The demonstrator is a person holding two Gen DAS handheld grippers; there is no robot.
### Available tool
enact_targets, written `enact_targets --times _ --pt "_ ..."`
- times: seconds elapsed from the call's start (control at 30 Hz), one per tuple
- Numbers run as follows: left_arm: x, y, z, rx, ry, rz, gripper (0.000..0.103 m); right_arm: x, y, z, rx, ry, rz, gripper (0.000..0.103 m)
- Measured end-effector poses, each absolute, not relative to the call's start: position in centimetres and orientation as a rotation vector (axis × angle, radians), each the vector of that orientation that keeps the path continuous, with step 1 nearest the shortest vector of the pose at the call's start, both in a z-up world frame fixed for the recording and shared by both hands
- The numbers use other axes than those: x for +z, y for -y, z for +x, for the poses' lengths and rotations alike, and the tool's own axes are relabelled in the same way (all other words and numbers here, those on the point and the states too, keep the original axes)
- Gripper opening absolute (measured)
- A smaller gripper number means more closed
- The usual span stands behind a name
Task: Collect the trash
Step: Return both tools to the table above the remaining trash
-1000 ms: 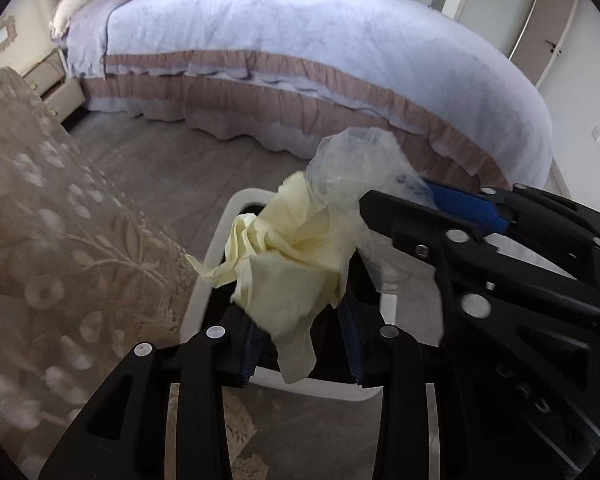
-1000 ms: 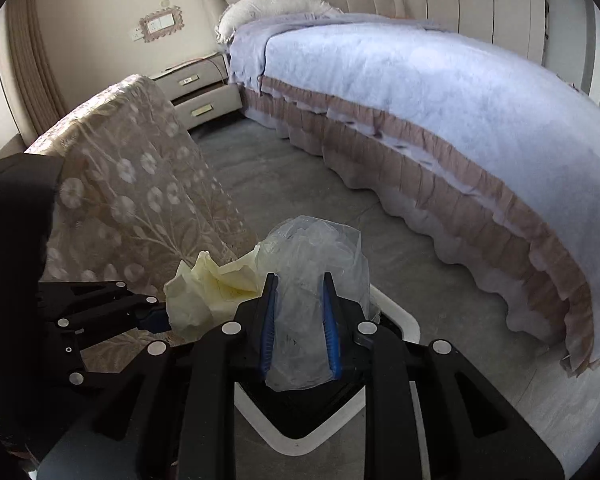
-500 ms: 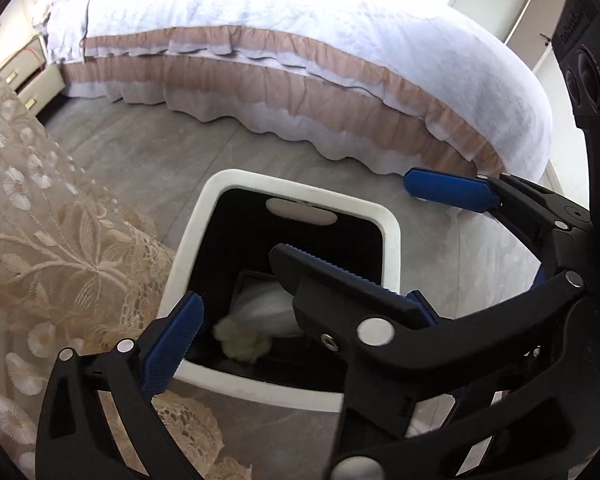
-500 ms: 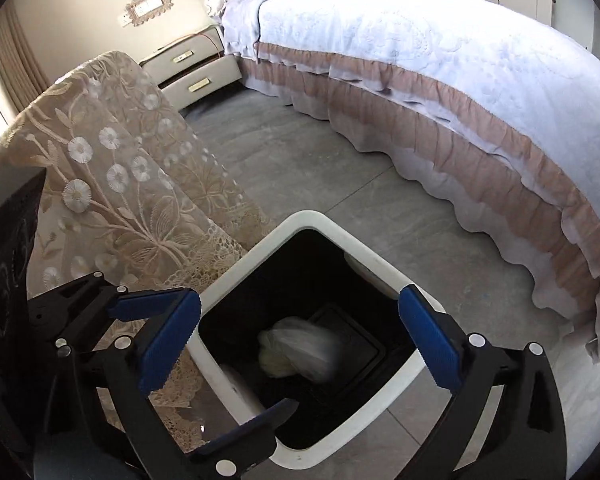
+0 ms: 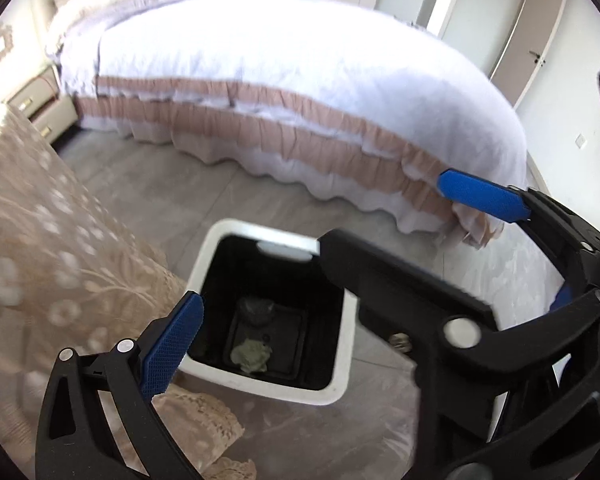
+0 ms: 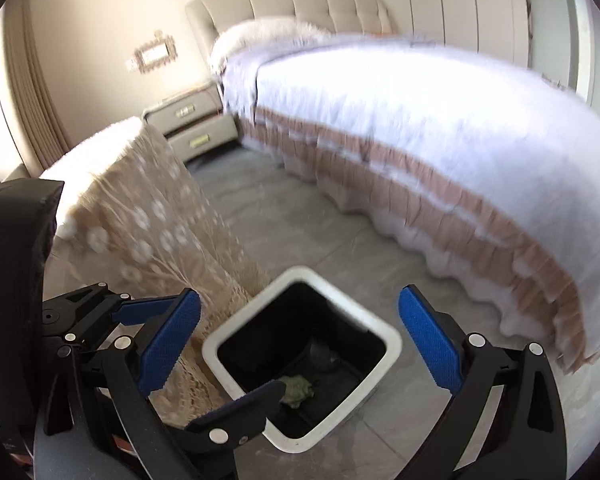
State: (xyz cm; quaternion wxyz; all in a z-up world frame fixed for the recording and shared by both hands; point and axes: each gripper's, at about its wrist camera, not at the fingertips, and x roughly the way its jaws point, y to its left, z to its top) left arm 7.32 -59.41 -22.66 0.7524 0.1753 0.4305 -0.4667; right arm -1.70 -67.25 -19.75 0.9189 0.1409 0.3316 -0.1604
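A white bin (image 5: 206, 256) with a black inside stands on the grey floor; it also shows in the right wrist view (image 6: 388, 334). At its bottom lie a crumpled yellow tissue (image 5: 251, 356) and a clear plastic wad (image 5: 256, 309); the right wrist view shows the tissue (image 6: 297, 387) and the plastic wad (image 6: 323, 356) too. My left gripper (image 5: 256, 308) is open and empty above the bin. My right gripper (image 6: 300, 342) is open and empty above the bin. The right gripper's blue-padded fingers (image 5: 478, 195) cross the left wrist view.
A table with a beige floral lace cloth (image 5: 40, 240) stands just left of the bin. A bed with a white cover and a tan frill (image 5: 300, 92) runs behind it. A nightstand (image 6: 192, 124) stands by the headboard. A door (image 5: 528, 52) is at the far right.
A second ago each gripper was shut on trash over the bin. Both opened, the tissue and the plastic wad dropped in, and both grippers have since lifted away from the bin.
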Motion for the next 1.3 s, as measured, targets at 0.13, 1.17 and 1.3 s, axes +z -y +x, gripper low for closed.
enact_targets --times 0.13,1.17,1.3 --pt "-18.6 57.5 6.3 -1.009 -0.870 0.343 0.098 -15.4 65.5 -3.8 -0.341 -0.586 0.231 0.099" --pt "-4.2 22.7 8.1 -0.568 -0.500 0.065 0.098 -1.1 37.7 -0.3 0.092 -0.223 -0.097 0.099" --pt "-4.3 18.1 9.1 -0.471 -0.495 0.047 0.098 -0.8 33.9 0.9 0.163 -0.233 -0.095 0.099"
